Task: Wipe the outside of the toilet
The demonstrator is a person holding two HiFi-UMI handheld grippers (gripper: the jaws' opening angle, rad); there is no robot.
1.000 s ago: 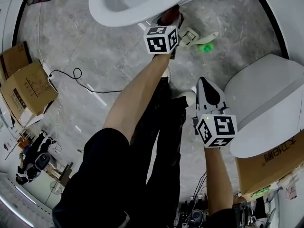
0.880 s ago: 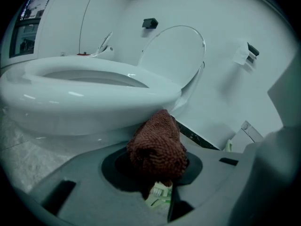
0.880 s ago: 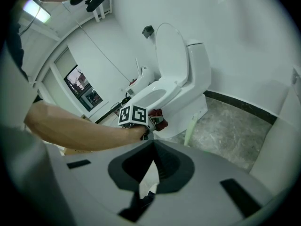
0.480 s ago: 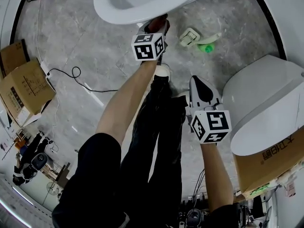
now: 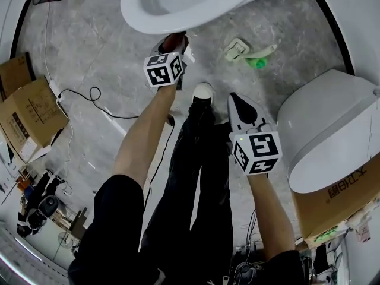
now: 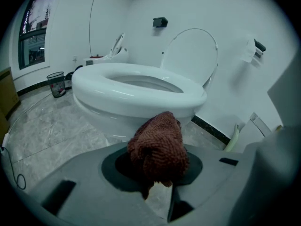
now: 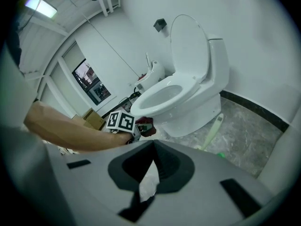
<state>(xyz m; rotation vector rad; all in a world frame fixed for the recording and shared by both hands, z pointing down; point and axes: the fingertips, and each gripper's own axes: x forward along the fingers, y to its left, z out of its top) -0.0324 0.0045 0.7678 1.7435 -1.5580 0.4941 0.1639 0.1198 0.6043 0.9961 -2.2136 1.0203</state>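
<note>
Rust-brown nubby cloth (image 6: 160,135) bunched in left gripper (image 6: 157,173) near glossy toilet (image 6: 136,91)

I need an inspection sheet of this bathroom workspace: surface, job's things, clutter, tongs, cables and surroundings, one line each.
Surface: grey marbled floor.
Job's things: white toilet, lid up; reddish-brown cloth close in front of the bowl, contact cannot be told.
Clutter: white-and-green long-handled tool lying on the floor; cardboard boxes at left.
Tongs: left tongs shut on the cloth; right tongs shut, holding nothing, apart from the toilet.
Cables: black cable looped on the floor near the boxes.
Surroundings: second toilet at right; white walls; window.
</note>
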